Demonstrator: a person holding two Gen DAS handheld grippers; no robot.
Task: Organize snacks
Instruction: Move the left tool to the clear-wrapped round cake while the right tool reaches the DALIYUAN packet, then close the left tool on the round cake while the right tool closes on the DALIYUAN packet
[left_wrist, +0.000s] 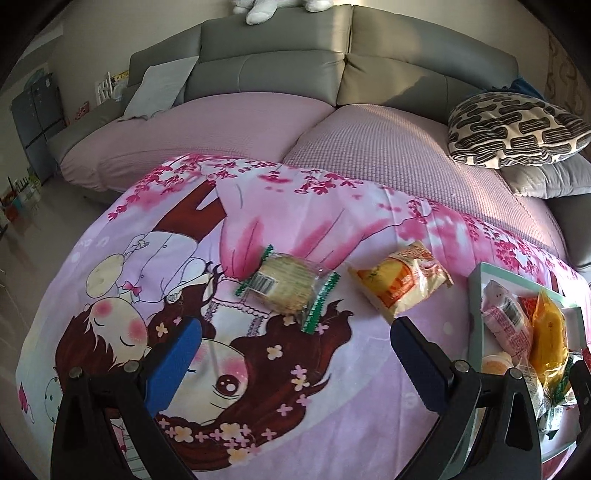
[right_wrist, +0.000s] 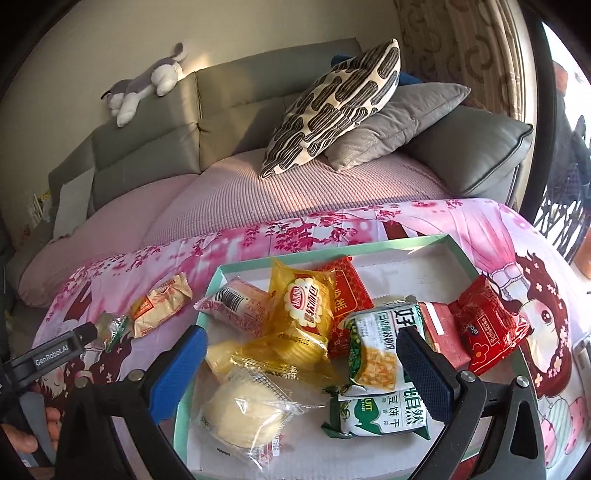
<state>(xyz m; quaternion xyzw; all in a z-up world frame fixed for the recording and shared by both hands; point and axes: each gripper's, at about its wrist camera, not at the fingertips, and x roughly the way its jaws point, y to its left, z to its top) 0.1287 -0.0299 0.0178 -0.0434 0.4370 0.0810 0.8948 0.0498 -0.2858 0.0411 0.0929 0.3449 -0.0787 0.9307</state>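
Observation:
Two snacks lie loose on the cartoon-print cloth: a round cracker in a clear, green-edged wrapper (left_wrist: 288, 288) (right_wrist: 114, 326) and a yellow-and-white bread packet (left_wrist: 402, 284) (right_wrist: 159, 306). My left gripper (left_wrist: 295, 365) hovers open just short of the cracker, holding nothing. A mint-rimmed white box (right_wrist: 406, 242) (left_wrist: 476, 314) holds several snacks: a pink packet (right_wrist: 236, 304), a yellow packet (right_wrist: 303, 302), green-white packets (right_wrist: 376, 347) and a clear-wrapped pastry (right_wrist: 240, 410). A red packet (right_wrist: 487, 328) rests across the box's right rim. My right gripper (right_wrist: 303, 373) is open above the box, with nothing gripped.
The cloth covers a low table in front of a grey sofa (left_wrist: 277, 62) with pink seat covers. A patterned cushion (right_wrist: 332, 107) and a grey cushion (right_wrist: 399, 118) lie on the sofa's right end. A hand (right_wrist: 22, 439) shows at the lower left.

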